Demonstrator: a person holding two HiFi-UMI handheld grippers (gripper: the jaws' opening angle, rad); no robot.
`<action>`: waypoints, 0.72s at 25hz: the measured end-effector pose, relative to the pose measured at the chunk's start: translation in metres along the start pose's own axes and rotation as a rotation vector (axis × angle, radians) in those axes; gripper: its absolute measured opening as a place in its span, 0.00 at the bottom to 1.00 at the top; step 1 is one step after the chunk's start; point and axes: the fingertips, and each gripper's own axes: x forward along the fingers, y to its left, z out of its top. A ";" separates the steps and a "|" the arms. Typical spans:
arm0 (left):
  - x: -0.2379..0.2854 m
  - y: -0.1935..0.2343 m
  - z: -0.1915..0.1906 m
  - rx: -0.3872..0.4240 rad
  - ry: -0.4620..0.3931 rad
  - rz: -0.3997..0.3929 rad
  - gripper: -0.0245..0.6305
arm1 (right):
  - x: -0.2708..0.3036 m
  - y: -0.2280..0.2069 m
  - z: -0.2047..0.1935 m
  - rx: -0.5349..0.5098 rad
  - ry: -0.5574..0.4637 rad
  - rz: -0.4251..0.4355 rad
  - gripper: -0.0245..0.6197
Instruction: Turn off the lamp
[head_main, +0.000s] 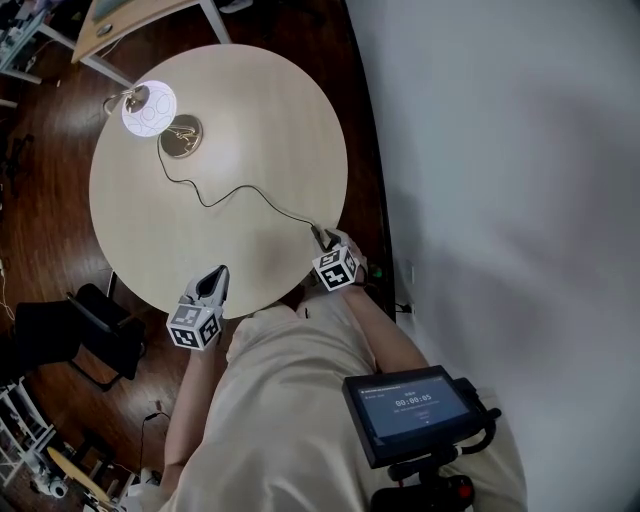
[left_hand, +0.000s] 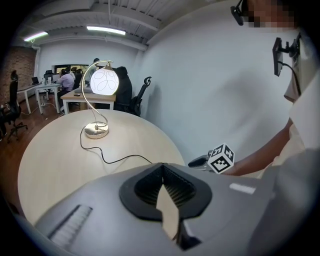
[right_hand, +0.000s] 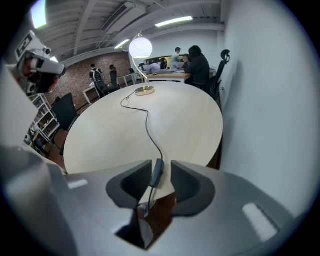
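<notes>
**Lamp (head_main: 149, 108) lit, switch (right_hand: 157, 173) between jaws**

It glows across the round table (head_main: 260, 110). Its cord (head_main: 240, 191) runs to the near edge, where the right gripper's (right_hand: 160, 169) spread jaws flank the switch, not touching. The left gripper (left_hand: 163, 172) is pressed together, empty.

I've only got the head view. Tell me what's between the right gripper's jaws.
Observer: The cord's inline switch stands between the right gripper's jaws. They are apart, with a gap showing on the switch's right side.
Operator: Now report the left gripper.
Observer: The left gripper has its jaws together at the tips, with nothing between them.
Operator: Check the lamp from the side.
Observer: The lamp is lit, and its globe hangs from an arched stem.
</notes>
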 end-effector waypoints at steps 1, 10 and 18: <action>0.004 0.002 -0.005 0.006 0.010 0.003 0.04 | 0.000 -0.002 0.001 0.005 -0.003 -0.007 0.23; 0.027 0.013 -0.026 0.031 0.041 0.011 0.04 | 0.018 0.000 0.006 -0.038 0.026 -0.016 0.23; 0.033 0.012 -0.031 0.026 0.034 0.012 0.04 | 0.027 -0.009 0.008 -0.078 0.046 -0.029 0.23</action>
